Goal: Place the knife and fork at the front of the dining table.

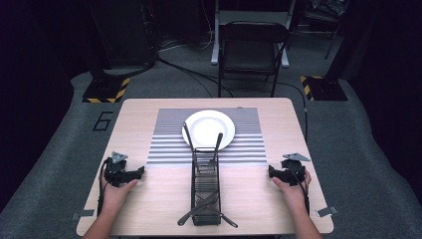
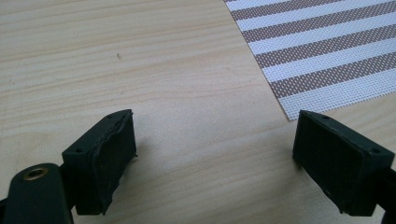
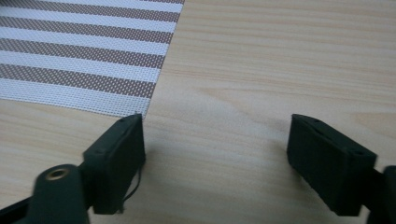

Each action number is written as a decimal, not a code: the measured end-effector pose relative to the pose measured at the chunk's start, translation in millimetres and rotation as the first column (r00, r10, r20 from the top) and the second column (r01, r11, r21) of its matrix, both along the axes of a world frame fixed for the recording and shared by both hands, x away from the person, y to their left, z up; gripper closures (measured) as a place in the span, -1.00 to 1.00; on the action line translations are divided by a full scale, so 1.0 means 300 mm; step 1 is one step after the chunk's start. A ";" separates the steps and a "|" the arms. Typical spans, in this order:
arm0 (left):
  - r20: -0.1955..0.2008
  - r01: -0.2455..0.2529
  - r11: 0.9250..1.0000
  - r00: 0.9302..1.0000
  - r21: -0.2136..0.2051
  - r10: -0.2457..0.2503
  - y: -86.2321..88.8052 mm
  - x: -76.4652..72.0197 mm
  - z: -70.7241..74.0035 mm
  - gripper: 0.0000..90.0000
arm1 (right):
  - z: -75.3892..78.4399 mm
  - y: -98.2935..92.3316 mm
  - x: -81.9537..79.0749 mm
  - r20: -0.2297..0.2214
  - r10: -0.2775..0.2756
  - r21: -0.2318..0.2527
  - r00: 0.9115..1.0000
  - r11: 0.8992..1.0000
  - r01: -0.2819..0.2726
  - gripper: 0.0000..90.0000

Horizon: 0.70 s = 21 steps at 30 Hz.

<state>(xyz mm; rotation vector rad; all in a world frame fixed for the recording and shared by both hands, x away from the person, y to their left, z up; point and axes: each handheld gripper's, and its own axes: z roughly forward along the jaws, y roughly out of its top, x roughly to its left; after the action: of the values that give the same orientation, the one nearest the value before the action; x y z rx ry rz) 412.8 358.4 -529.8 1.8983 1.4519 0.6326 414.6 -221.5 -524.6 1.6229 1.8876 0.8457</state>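
Low in the middle of the high view stands a black wire caddy (image 1: pixel 206 186), long and narrow, and its mesh hides much of what it carries: two dark handles (image 1: pixel 217 144) rise out of its far end and lean over the near rim of the white plate (image 1: pixel 208 128), but their working ends are lost inside the wires, so I cannot tell fork from spoon. At its near end two more dark utensils (image 1: pixel 201 206) lie crossed, sticking out either side close to the table's (image 1: pixel 149 199) front edge; their shapes are too small and dim to name. The plate sits on a striped placemat (image 1: pixel 169 134) in the upper middle of the tabletop, the caddy's far end reaching onto the mat. The left gripper (image 1: pixel 130 174), at lower left, rests well apart from the caddy with bare wood between; in the left gripper view its jaws stand wide apart over plain wood, nothing between them, with the mat's corner (image 2: pixel 327 46) at upper right. The right gripper (image 1: pixel 275 172), at lower right, is likewise clear of the caddy; in the right gripper view its jaws stand released with nothing between, the mat's corner (image 3: pixel 84 60) at upper left. Both forearms are cut off by the bottom edge. Beyond the table a dark folding chair (image 1: pixel 251 50) fades into shadow.
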 end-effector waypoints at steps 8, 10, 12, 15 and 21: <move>-0.003 0.003 1.000 1.000 -0.003 -0.003 -0.001 -0.002 0.001 -0.69 | 0.089 0.047 -0.040 0.073 0.076 -0.041 0.994 0.997 -0.073 -0.21; -0.001 0.002 1.000 1.000 -0.003 -0.002 -0.001 -0.001 0.000 -0.69 | 0.114 0.065 -0.047 0.095 0.101 -0.049 0.990 0.994 -0.097 -0.15; 0.000 0.002 1.000 1.000 -0.003 -0.002 -0.001 -0.001 0.000 -0.69 | 0.142 0.084 -0.050 0.092 0.155 -0.039 0.984 0.988 -0.152 -0.08; -0.001 0.002 1.000 1.000 -0.003 -0.002 -0.001 -0.002 0.000 -0.69 | 0.159 0.105 -0.051 0.091 0.196 -0.026 0.976 0.981 -0.194 -0.05; 0.000 -0.002 1.000 1.000 -0.003 0.002 -0.002 -0.002 0.000 -0.69 | 0.196 0.165 -0.065 0.098 0.271 -0.004 0.958 0.962 -0.272 -0.01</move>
<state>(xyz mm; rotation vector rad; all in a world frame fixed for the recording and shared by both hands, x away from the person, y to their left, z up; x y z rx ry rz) 412.1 357.8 -529.8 1.8949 1.4535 0.6309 395.1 -172.1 -465.9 1.3186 2.0678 1.0265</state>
